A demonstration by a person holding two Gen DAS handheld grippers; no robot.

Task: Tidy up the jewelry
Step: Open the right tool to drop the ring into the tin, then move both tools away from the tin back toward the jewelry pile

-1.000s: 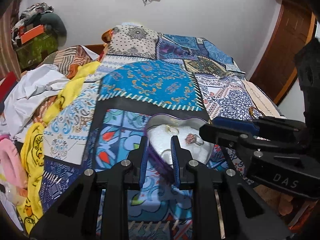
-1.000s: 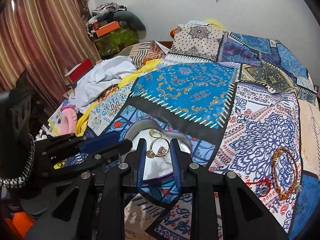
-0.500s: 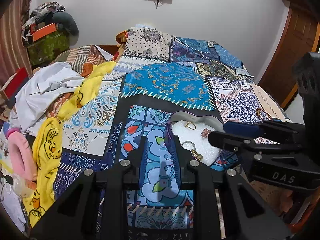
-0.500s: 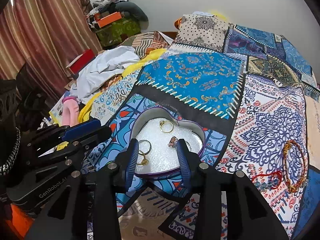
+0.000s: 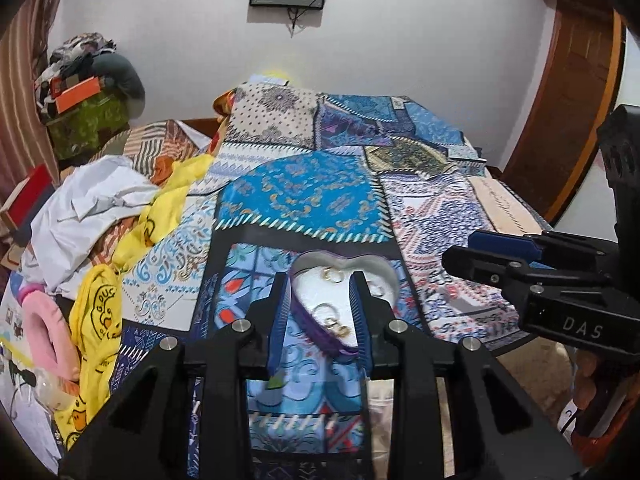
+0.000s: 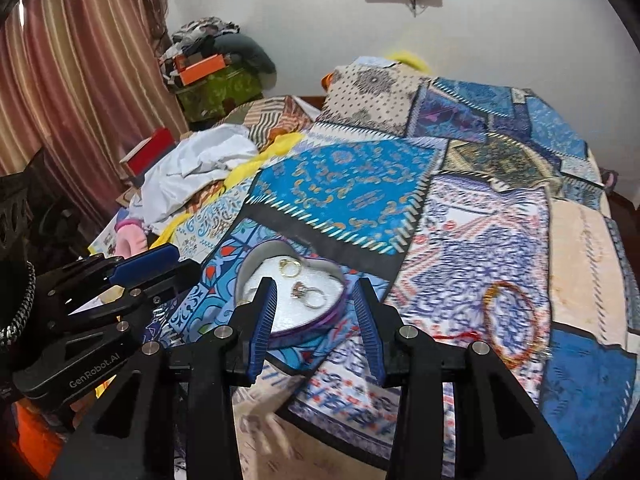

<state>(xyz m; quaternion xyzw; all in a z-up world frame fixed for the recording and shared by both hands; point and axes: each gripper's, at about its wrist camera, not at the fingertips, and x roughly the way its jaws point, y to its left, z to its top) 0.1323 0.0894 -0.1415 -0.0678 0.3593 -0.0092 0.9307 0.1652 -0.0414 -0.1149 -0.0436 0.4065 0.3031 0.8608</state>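
Patchwork bedspread [image 6: 352, 184] fills frame; heart tin [image 6: 256, 258] with rings [image 6: 306, 294] lower centre, bangle [image 6: 514, 322] lower right. Right gripper [image 6: 314, 320] and left gripper [image 5: 320, 312] both released, empty. Bangle looks light, stiff (slippery?): pinch its rim.

Both wrist views — near, shared heart tray [image 5: 382, 270]

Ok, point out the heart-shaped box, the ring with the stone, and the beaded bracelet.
heart-shaped box [image 6: 320, 322]: right wrist view, purple side wall.
ring with the stone [image 6: 299, 289]: right wrist view, its stone.
beaded bracelet [image 6: 534, 312]: right wrist view, right side of loop.
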